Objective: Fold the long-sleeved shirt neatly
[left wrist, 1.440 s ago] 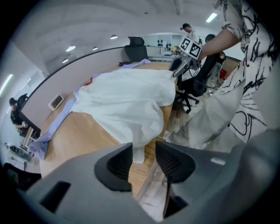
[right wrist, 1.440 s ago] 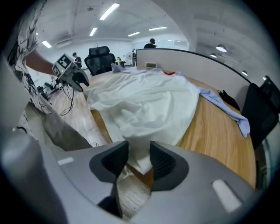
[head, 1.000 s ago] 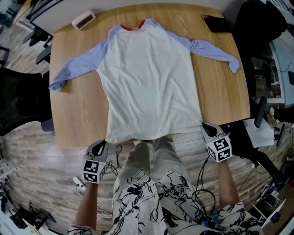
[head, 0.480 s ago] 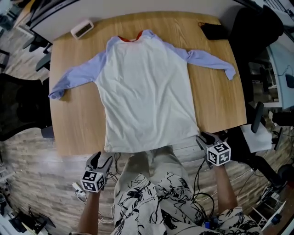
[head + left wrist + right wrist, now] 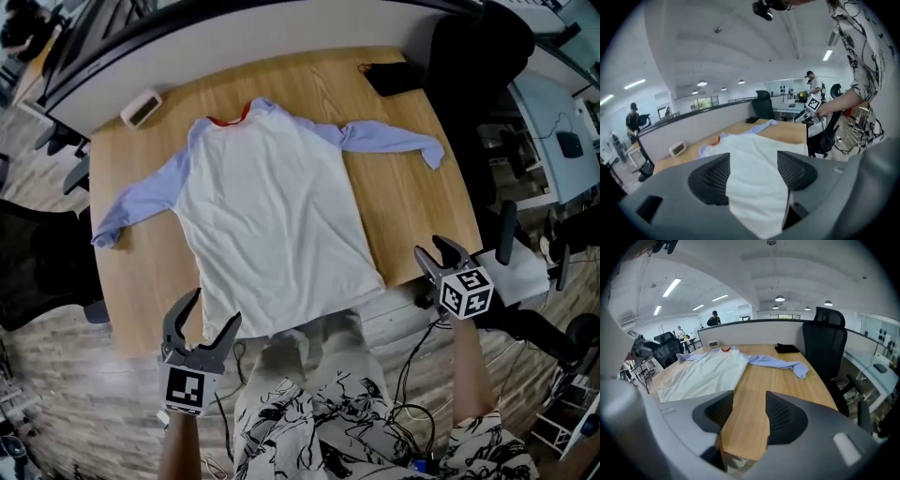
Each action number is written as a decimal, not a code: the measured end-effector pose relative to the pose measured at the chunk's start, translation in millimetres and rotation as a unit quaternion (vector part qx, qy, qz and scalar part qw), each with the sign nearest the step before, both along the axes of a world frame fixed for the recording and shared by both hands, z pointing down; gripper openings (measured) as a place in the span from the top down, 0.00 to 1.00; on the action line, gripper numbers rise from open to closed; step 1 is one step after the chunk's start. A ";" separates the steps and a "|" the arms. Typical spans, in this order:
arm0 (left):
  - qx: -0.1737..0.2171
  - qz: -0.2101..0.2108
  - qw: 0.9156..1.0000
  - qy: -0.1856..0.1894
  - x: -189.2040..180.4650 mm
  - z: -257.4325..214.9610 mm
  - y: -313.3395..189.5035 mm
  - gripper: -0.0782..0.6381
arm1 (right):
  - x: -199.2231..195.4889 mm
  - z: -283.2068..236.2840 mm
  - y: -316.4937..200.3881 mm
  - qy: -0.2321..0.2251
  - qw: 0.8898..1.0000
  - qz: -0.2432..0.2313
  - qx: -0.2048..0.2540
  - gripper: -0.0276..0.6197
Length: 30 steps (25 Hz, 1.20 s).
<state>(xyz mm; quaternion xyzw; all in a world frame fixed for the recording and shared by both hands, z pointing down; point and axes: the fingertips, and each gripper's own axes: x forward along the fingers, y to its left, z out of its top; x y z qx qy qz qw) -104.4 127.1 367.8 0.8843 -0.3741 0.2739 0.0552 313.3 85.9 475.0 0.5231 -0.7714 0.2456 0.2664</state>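
Note:
The long-sleeved shirt (image 5: 272, 225) lies spread flat, back up, on the wooden table (image 5: 412, 206). It has a white body, lavender sleeves and a red collar at the far end. Its hem reaches the table's near edge. My left gripper (image 5: 211, 314) hovers open at the hem's left corner; its jaws have just been opening, and nothing is between them. In the left gripper view the shirt (image 5: 750, 154) shows beyond the open left gripper (image 5: 752, 176). My right gripper (image 5: 434, 251) is open right of the hem; its jaws have just been opening, empty. The right gripper (image 5: 750, 416) frames bare table (image 5: 754, 394).
A small white device (image 5: 141, 108) sits at the table's far left corner, a black object (image 5: 394, 77) at the far right. Black office chairs stand at the right (image 5: 478, 84) and left (image 5: 37, 272). Cables lie on the floor by the person's legs (image 5: 319, 412).
Both grippers were shut at the shirt's hem corners. They have let go, opened and lifted away, the left one rising furthest. The shirt stays flat on the table.

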 end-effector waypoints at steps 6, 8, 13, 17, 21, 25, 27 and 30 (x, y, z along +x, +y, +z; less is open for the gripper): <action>0.039 0.059 0.997 0.027 140.1 -55.5 -62.4 0.44 | 85.6 -1.9 -88.6 0.039 0.999 0.012 0.023 0.53; 0.023 0.051 0.998 0.031 182.3 -44.9 -87.1 0.45 | 115.4 10.0 -119.7 0.035 0.999 0.010 0.014 0.53; -0.016 0.052 0.998 0.029 274.1 7.5 -153.2 0.46 | 165.3 54.9 -194.9 0.069 0.995 -0.068 -0.019 0.49; -0.049 0.051 0.997 0.019 316.0 59.3 -184.5 0.46 | 183.8 80.1 -241.0 0.080 0.987 -0.137 -0.031 0.48; -0.083 0.042 0.996 0.001 339.4 112.3 -212.4 0.46 | 180.2 108.1 -260.1 0.089 0.975 -0.198 -0.056 0.51; -0.108 0.015 0.994 0.007 347.2 141.8 -239.0 0.46 | 183.1 116.8 -268.1 0.086 0.973 -0.208 -0.053 0.81; -0.112 0.003 0.994 -0.003 344.4 152.7 -244.3 0.46 | 184.5 114.6 -270.2 0.082 0.974 -0.207 -0.043 0.92; -0.123 -0.028 0.992 -0.013 329.3 167.5 -254.1 0.46 | 186.7 96.9 -279.9 0.088 0.975 -0.203 -0.009 0.92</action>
